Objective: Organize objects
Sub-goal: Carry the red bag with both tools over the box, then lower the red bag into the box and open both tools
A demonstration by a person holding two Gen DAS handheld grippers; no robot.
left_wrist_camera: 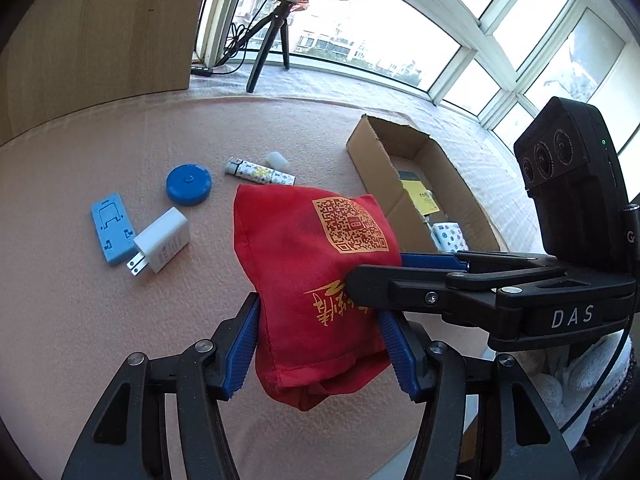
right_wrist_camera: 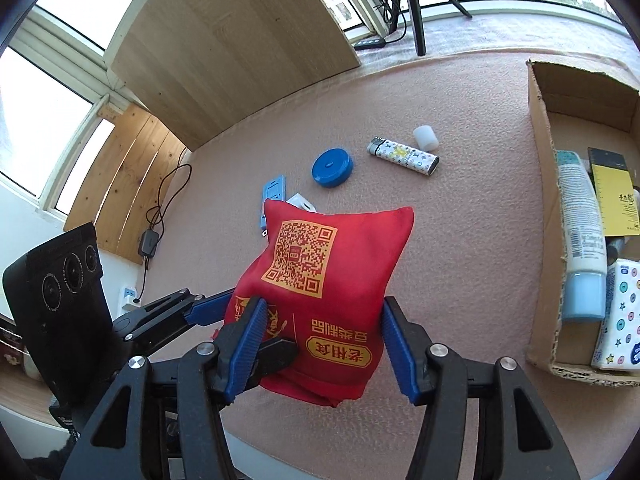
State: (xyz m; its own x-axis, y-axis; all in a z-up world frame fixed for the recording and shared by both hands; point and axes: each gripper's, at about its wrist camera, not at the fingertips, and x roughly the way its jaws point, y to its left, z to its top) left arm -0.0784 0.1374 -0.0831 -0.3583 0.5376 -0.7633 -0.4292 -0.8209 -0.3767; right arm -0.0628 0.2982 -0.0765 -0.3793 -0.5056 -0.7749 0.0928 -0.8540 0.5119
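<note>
1. The left hand-held gripper (left_wrist_camera: 320, 344) is clamped on the lower part of the red pouch (left_wrist_camera: 316, 280), its blue pads pressing both sides of the fabric.
2. The right hand-held gripper (right_wrist_camera: 322, 344) straddles the same red pouch from the other side; its pads sit close to the cloth, but whether they squeeze it I cannot tell.
3. The pouch hangs above the pink counter (left_wrist_camera: 120, 320), held off its surface.
4. Beyond the left gripper lie a white charger (left_wrist_camera: 162, 246), a blue holder (left_wrist_camera: 112, 228), a blue round cap (left_wrist_camera: 189, 184) and a patterned lighter (left_wrist_camera: 260, 171).
5. To the right of the pouch stands the open cardboard box (left_wrist_camera: 464, 184), with a lotion bottle (right_wrist_camera: 580, 240) inside.
</note>
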